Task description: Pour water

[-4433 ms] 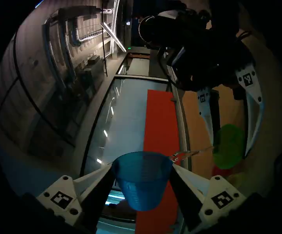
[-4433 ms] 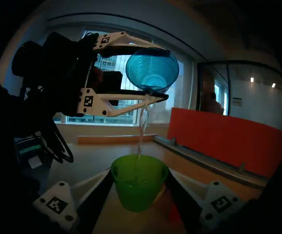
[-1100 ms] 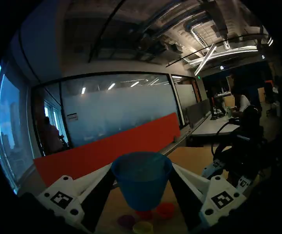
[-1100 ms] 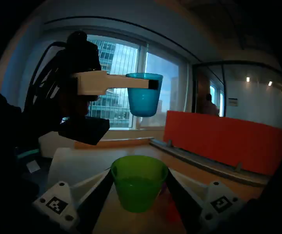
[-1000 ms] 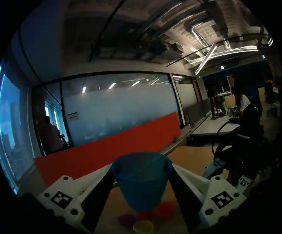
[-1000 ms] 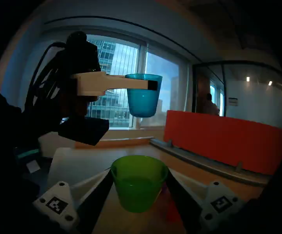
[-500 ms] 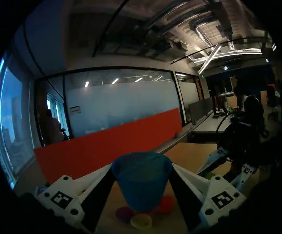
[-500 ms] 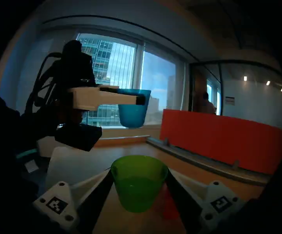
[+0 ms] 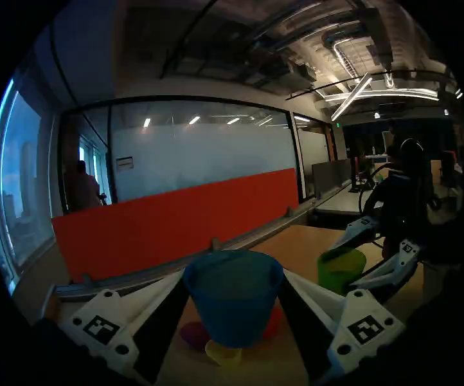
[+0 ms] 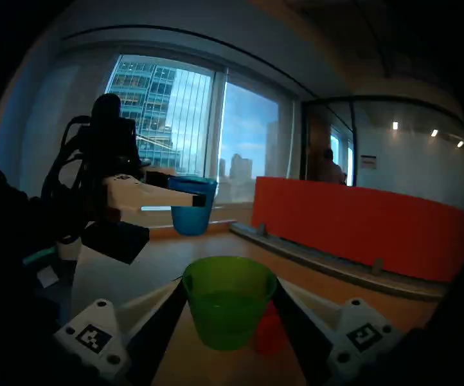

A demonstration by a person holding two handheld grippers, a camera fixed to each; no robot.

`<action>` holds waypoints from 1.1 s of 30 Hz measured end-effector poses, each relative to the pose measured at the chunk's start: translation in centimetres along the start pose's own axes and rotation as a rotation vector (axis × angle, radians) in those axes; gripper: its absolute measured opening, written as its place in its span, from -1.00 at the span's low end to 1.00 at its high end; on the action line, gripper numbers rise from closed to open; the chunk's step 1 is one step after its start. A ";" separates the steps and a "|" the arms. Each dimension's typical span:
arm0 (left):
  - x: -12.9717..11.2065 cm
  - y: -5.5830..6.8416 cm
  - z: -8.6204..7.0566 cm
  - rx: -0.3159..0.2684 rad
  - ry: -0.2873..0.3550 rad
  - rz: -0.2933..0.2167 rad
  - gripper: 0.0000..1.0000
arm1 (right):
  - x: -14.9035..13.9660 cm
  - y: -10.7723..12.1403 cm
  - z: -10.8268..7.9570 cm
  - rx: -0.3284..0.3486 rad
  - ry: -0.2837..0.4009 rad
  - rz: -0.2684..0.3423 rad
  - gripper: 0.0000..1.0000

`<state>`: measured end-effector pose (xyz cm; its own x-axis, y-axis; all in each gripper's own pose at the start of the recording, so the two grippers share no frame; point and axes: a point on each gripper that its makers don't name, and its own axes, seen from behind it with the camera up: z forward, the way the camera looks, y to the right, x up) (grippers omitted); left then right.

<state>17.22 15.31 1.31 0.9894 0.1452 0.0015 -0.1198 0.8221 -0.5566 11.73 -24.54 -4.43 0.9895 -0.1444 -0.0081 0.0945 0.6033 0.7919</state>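
Blue cup (image 9: pixel 234 305) upright in L claw (image 9: pixel 234 278) (level); R claw (image 10: pixel 229 284) holds green cup (image 10: pixel 227 312).

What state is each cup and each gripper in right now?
blue cup: upright, gripped, contents unclear.
green cup: upright, gripped, partly filled with water.
left gripper: shut on the blue cup.
right gripper: shut on the green cup.
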 end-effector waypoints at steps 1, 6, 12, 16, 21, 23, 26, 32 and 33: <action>-0.3 0.0 0.0 -0.001 -0.003 -0.003 0.74 | 0.0 0.2 -0.1 -0.003 -0.001 0.000 0.83; -1.6 0.0 -0.1 -0.006 -0.021 -0.012 0.75 | 0.0 1.1 -0.7 -0.022 -0.005 -0.002 0.83; -3.0 -0.1 -0.2 -0.005 -0.041 -0.010 0.74 | -0.3 2.1 -1.4 -0.041 -0.017 0.001 0.83; -4.4 0.3 -0.2 -0.020 -0.065 -0.023 0.74 | -0.8 2.4 -1.5 -0.048 -0.028 0.008 0.82; -6.3 0.9 0.1 -0.036 -0.104 -0.024 0.75 | -1.6 2.6 -1.4 -0.047 -0.045 0.015 0.83; -7.0 1.1 0.1 -0.041 -0.119 -0.018 0.75 | -2.0 2.7 -1.4 -0.049 -0.052 0.017 0.82; -8.0 1.5 0.3 -0.052 -0.138 -0.017 0.75 | -2.4 3.0 -1.4 -0.056 -0.061 0.020 0.83; -10.2 2.1 0.7 -0.066 -0.176 -0.020 0.75 | -3.4 3.5 -1.5 -0.060 -0.082 0.037 0.83; -10.5 2.2 0.8 -0.067 -0.184 -0.019 0.75 | -3.6 3.6 -1.5 -0.059 -0.085 0.040 0.83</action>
<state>6.47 15.99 0.76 0.9590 0.2331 0.1609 -0.0893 0.7878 -0.6095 8.72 -20.66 -2.48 0.9799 -0.1837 0.0772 0.0634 0.6547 0.7532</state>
